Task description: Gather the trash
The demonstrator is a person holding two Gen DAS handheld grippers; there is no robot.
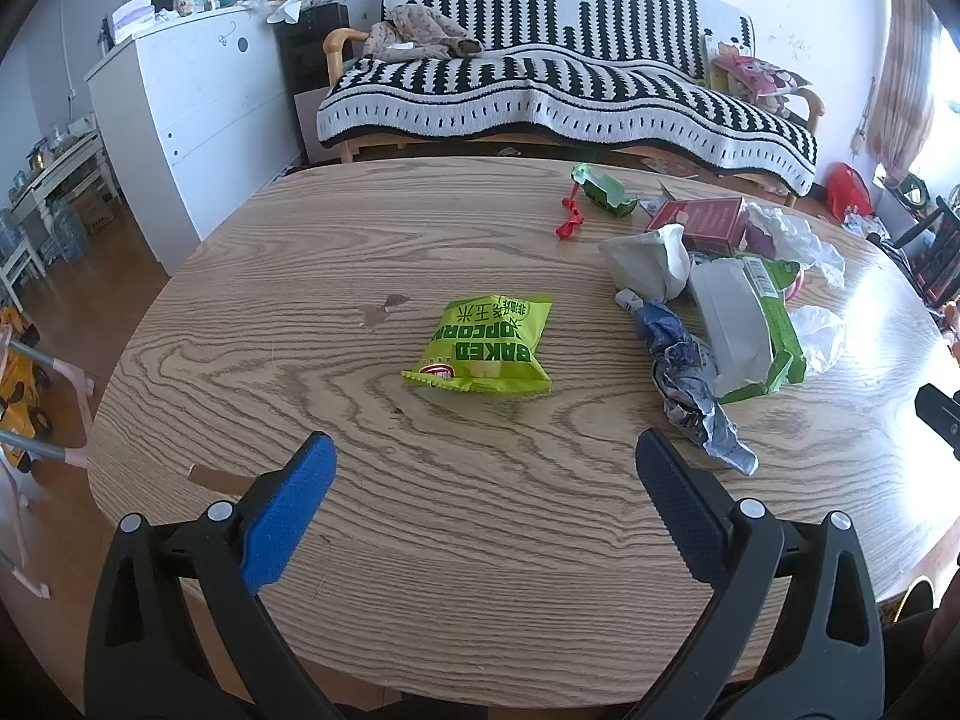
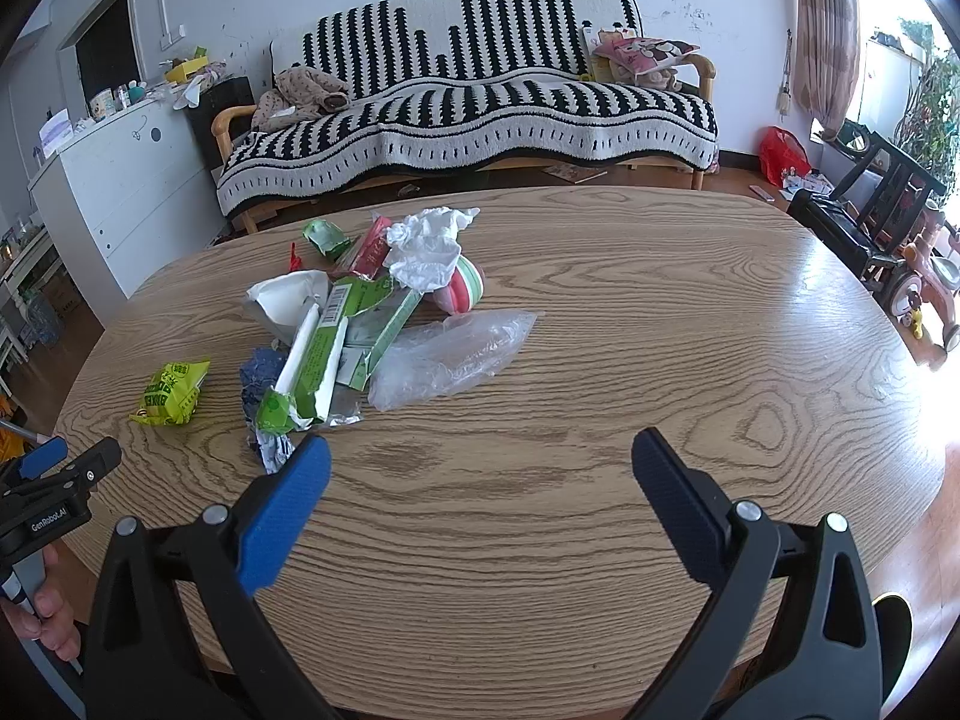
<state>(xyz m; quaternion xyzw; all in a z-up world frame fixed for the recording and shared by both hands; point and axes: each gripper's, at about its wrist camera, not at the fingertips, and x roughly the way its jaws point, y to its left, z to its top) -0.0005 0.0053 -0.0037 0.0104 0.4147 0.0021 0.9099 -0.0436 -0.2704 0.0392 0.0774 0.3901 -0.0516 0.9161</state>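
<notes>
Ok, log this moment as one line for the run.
phase: start | left tongs: open, empty | right tongs: open, empty | popcorn bag: lying apart from trash pile | table: nothing collected yet

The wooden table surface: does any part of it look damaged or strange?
Yes. The oval wooden table has a small brown patch left of the green popcorn bag, where the surface looks chipped or stained.

A lived-in home living room was shown. A sofa (image 2: 468, 114) draped in a black-and-white throw (image 1: 570, 96) was set against the wall, beside a white cabinet (image 1: 180, 114) cluttered on top. A wooden table (image 2: 600, 360), curtains (image 2: 825, 30), a cushion (image 2: 648, 51) and a child's ride-on toy (image 2: 927, 294) were also seen.
</notes>
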